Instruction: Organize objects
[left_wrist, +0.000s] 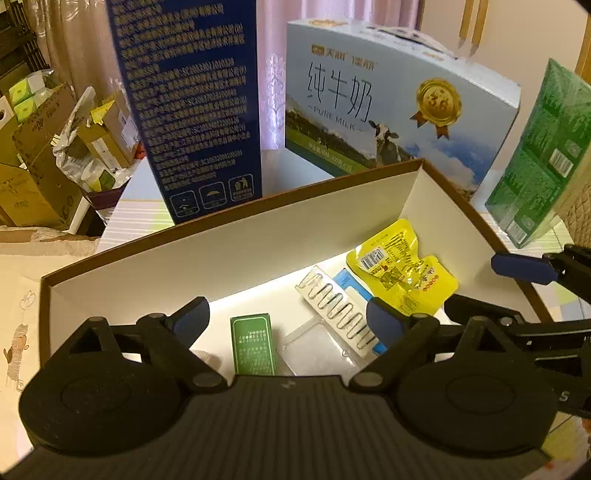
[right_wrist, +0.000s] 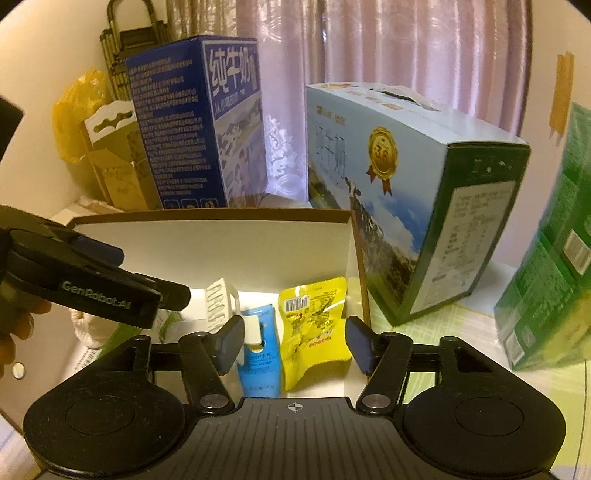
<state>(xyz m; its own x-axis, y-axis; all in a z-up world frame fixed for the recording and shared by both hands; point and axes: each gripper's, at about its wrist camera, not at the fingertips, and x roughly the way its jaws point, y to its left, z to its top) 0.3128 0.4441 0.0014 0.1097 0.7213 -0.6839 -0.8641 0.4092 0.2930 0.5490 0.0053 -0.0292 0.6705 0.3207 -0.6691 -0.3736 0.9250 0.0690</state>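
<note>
A dark blue milk carton (left_wrist: 192, 110) stands at the upper left of the left wrist view, with a pale blue milk case (left_wrist: 391, 118) printed with a cow at upper centre and a green carton (left_wrist: 543, 155) at the right edge, all on the desk (left_wrist: 144, 214). In front of them, across the frame's middle, lies a brown-edged white box (left_wrist: 229, 243), open on top. Inside it, toward the right, rest a yellow snack pouch (left_wrist: 402, 273), a clear blister pack (left_wrist: 340, 310) lying over a blue card (left_wrist: 345, 280), and, lower centre, a small green box (left_wrist: 253, 347). The left claw (left_wrist: 288, 321) hangs wide apart and empty above the box floor. In the right wrist view, the right claw (right_wrist: 291, 345) is likewise spread wide and empty over the pouch.
</note>
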